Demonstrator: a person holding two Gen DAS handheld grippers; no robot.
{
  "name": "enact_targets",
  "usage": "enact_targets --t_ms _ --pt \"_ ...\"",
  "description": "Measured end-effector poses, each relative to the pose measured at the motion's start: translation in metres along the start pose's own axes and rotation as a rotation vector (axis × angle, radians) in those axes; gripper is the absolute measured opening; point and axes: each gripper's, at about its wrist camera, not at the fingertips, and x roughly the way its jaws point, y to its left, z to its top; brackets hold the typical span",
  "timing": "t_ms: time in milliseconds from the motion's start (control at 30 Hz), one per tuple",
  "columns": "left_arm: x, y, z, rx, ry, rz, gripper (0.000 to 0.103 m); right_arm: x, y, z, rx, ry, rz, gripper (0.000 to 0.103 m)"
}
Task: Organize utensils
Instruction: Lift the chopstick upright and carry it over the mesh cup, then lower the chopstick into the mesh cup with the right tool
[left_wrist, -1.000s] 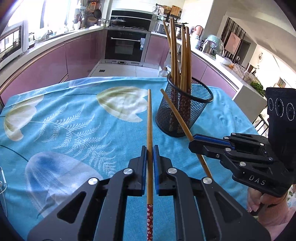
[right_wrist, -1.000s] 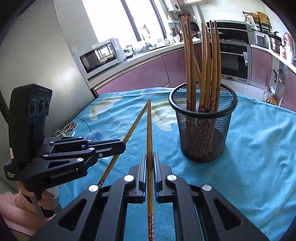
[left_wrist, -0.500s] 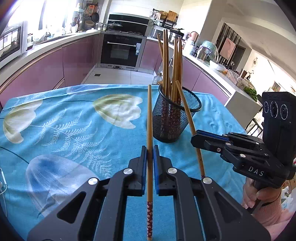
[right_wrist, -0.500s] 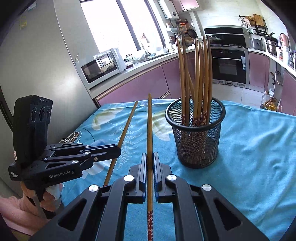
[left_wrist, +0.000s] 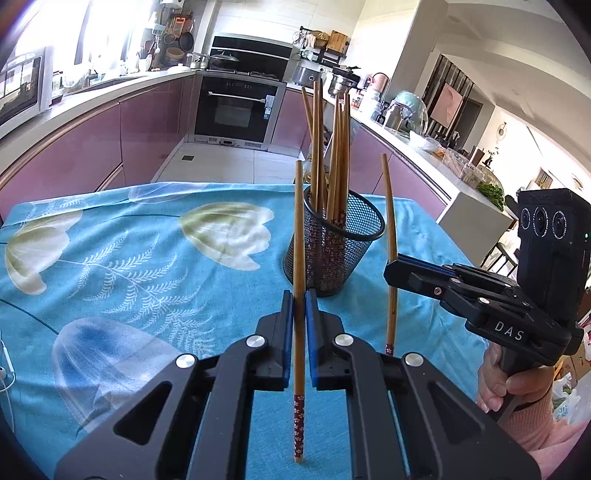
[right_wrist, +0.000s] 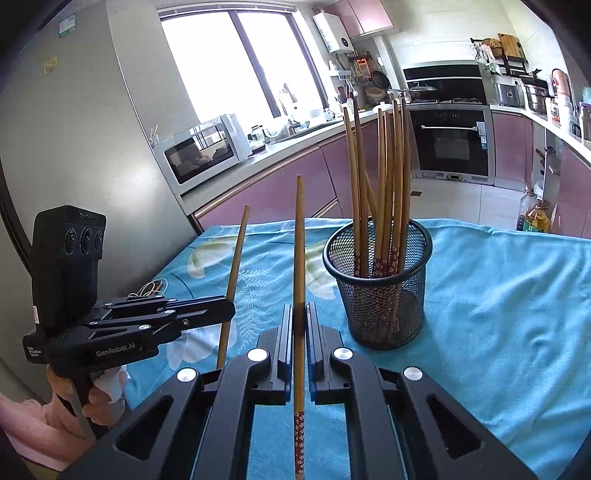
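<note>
Chopstick bottoms in the mesh holder (right_wrist: 376, 295) were blurred behind the wire. A cable (left_wrist: 5, 373) ran off the left edge, and the person's hand (left_wrist: 506, 380) was partly hidden by the handle.

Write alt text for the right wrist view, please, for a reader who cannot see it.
The right gripper is shut on one chopstick, held nearly upright above a blue tablecloth. A black mesh cup full of chopsticks stands just right of it, and the left gripper holds a second chopstick on the left.
</note>
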Motion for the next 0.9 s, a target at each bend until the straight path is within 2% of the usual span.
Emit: enact_targets --t_ms 900 --pt "-0.016 -0.012 0.017 0.018 -0.066 -0.031 0.008 -0.015 -0.003 0.018 -0.008 -0.072 -0.001 0.006"
